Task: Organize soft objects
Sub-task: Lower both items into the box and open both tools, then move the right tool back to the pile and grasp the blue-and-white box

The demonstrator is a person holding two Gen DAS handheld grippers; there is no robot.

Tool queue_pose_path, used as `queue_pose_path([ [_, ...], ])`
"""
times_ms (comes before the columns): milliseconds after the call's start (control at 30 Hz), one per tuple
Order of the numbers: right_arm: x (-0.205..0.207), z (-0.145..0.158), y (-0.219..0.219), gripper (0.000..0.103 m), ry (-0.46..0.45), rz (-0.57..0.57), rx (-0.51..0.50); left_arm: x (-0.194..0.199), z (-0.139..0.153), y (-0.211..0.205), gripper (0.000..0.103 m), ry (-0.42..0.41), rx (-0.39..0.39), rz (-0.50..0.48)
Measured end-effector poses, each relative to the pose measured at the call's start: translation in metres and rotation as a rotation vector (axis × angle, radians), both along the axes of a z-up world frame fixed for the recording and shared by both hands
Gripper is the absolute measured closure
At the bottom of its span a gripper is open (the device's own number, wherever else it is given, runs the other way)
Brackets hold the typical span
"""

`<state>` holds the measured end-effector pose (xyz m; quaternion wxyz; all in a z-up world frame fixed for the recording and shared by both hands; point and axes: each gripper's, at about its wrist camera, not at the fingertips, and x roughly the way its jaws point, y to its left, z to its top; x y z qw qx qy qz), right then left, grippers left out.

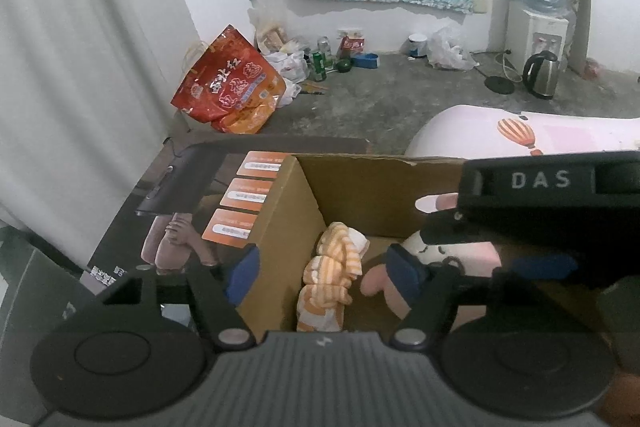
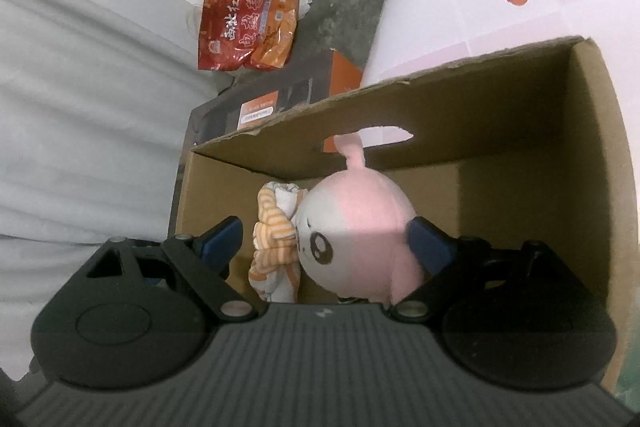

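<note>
Pink-white plush bunny [image 2: 360, 227] and orange-striped cloth [image 1: 332, 279] are lying in cardboard box [image 2: 520, 131]; right tool [image 2: 328, 247] spread wide, left tool [image 1: 324, 271] gaping, gripping nothing; "DAS" showing.

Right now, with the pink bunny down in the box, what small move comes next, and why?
Probably lift the right gripper straight up and out. The pink bunny sits inside the cardboard box beside the striped cloth, and the jaws stand wide around it, so nothing seems held.
</note>
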<state>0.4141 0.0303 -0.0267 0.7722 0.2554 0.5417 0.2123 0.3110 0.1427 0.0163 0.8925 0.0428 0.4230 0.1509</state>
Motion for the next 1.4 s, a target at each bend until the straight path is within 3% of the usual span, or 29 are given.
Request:
queue_pose_path([
  [233,0.005,-0.014,-0.004,0.051,0.027,-0.017,-0.004,-0.009,0.000,0.003,0.031,0.017,-0.024,0.004],
  [300,0.005,-0.019,-0.007,0.052,0.039,-0.025,0.010,-0.012,0.000,0.005,0.031,0.014,-0.030,0.005],
  [600,0.004,-0.018,-0.013,0.050,0.031,-0.018,0.064,-0.021,0.009,0.007,0.031,-0.002,-0.041,0.004],
  [767,-0.009,0.012,-0.023,0.048,-0.064,0.009,0.065,-0.033,0.019,0.005,0.028,-0.021,-0.062,-0.005],
  [900,-0.029,0.047,-0.048,0.047,-0.145,0.035,0.127,-0.049,0.035,0.003,0.025,-0.048,-0.094,-0.016],
  [1067,-0.077,0.094,-0.106,0.037,-0.271,0.079,0.197,-0.078,0.057,-0.008,0.023,-0.078,-0.121,-0.064],
  [1200,-0.128,0.123,-0.176,0.030,-0.360,0.084,0.216,-0.111,0.075,-0.023,0.015,-0.126,-0.130,-0.128],
  [1400,-0.218,0.142,-0.305,0.023,-0.487,-0.028,0.144,-0.170,0.092,-0.058,0.010,-0.150,-0.251,-0.293],
])
